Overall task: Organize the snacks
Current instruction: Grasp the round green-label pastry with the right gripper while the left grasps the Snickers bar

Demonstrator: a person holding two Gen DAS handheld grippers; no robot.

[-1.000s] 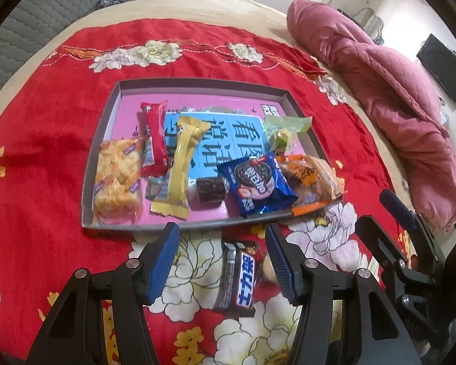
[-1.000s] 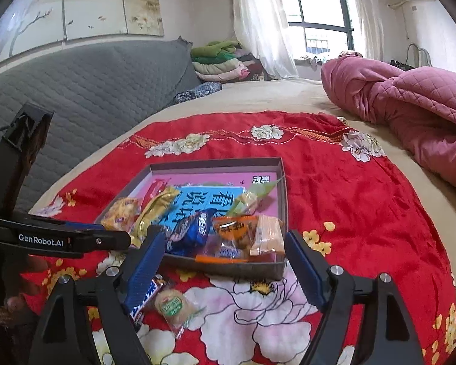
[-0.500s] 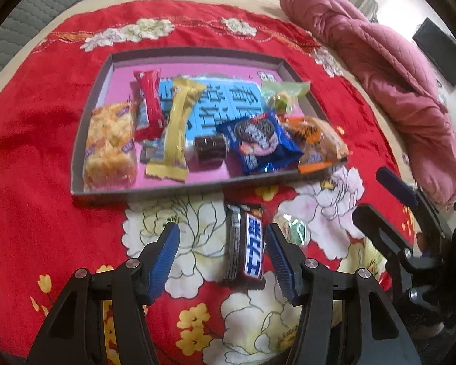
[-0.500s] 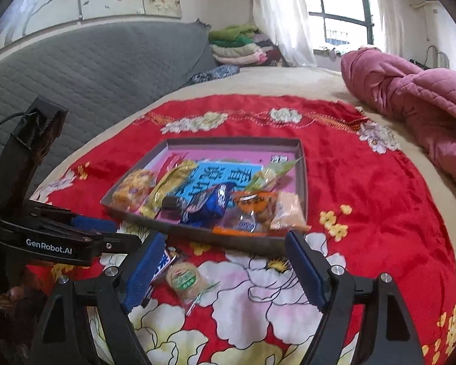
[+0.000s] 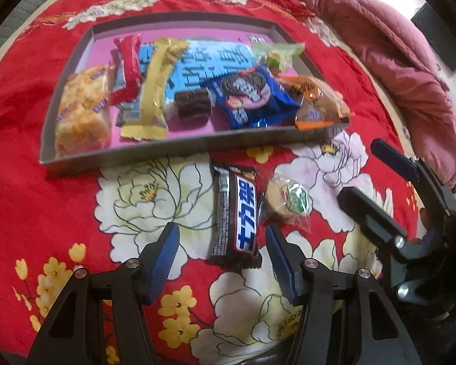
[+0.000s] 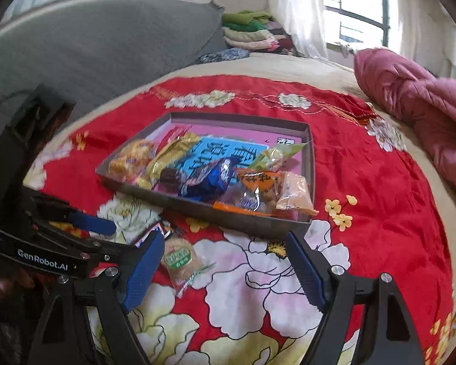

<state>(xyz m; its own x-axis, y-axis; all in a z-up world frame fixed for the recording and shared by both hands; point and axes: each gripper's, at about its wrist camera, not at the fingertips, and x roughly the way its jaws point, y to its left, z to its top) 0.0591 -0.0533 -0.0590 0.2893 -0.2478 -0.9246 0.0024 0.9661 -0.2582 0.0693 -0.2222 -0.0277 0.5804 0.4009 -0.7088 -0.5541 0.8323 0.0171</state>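
A grey tray point(image 5: 130, 155) with a pink floor holds several wrapped snacks on the red flowered cloth; it also shows in the right wrist view point(image 6: 246, 222). In front of it lie a dark chocolate bar point(image 5: 237, 213) and a round cookie in clear wrap point(image 5: 288, 200), which also shows in the right wrist view point(image 6: 181, 258). My left gripper point(image 5: 222, 258) is open, its fingers either side of the bar's near end. My right gripper point(image 6: 225, 267) is open and empty just right of the cookie; it appears in the left wrist view point(image 5: 380, 182).
A pink quilt point(image 5: 395, 45) lies bunched at the right of the bed. A grey padded headboard point(image 6: 91, 54) and folded clothes point(image 6: 252, 30) stand behind. The red cloth point(image 6: 380, 197) is bare to the right of the tray.
Both grippers have moved down and forward toward the two loose snacks. The chocolate bar now lies between my left fingers. Both stay open.
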